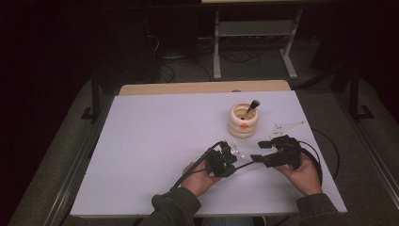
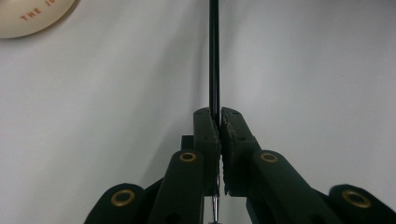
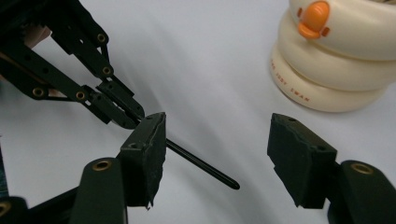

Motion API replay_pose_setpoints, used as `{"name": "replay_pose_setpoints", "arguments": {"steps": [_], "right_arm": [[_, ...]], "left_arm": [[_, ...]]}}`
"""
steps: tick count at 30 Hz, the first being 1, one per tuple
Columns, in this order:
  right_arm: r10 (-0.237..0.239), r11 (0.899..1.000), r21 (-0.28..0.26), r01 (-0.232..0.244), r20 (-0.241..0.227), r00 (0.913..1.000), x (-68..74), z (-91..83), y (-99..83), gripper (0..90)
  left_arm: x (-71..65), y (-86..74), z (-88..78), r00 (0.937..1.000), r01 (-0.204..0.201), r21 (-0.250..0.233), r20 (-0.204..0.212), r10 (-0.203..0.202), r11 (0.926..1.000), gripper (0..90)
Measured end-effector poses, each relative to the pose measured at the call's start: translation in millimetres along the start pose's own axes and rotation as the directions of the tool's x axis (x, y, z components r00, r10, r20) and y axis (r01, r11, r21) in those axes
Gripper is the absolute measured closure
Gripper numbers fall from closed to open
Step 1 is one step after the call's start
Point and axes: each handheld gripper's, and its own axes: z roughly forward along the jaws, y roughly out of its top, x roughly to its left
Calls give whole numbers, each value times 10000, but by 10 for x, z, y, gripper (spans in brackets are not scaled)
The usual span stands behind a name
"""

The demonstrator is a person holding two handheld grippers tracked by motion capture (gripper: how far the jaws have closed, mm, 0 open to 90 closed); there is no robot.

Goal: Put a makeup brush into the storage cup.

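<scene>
so the left gripper [image 2: 219, 123] was clamped tight on a thin black stick [image 3: 201, 164], whose long axis ran straight out from its jaws toward the right gripper [image 3: 217, 154]. That one's jaws stood wide apart, stick tip lying between them, untouched. Cream ring holder [image 1: 243, 121] sat further back on the table [image 1: 155, 136]
</scene>
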Motion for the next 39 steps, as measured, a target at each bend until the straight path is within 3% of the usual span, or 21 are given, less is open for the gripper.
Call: {"name": "replay_pose_setpoints", "arguments": {"steps": [15,22,23,27,32,39], "right_arm": [[-847,9964,5,849,-596,9946,214,33,216,357],[-1144,9933,79,1155,-851,9898,328,55,351,356],[-1193,9926,120,1208,-891,9889,348,57,373,356],[-1631,9856,271,1669,-1082,9807,426,87,485,356],[-2127,9755,269,2184,-1389,9672,551,111,652,356],[-2724,9567,462,2875,-2069,9397,655,235,808,366]], "left_arm": [[151,-205,-360,9997,-30,-94,246,33,10000,861],[197,-335,-532,9992,14,-409,389,2,9992,861],[215,-350,-570,9992,-169,-321,370,181,9993,861],[236,-416,-679,9988,-81,-415,471,100,9991,861],[260,-494,-790,9982,-340,-386,488,359,9987,860],[261,-583,-897,9964,-524,-593,633,562,9969,860]]}}
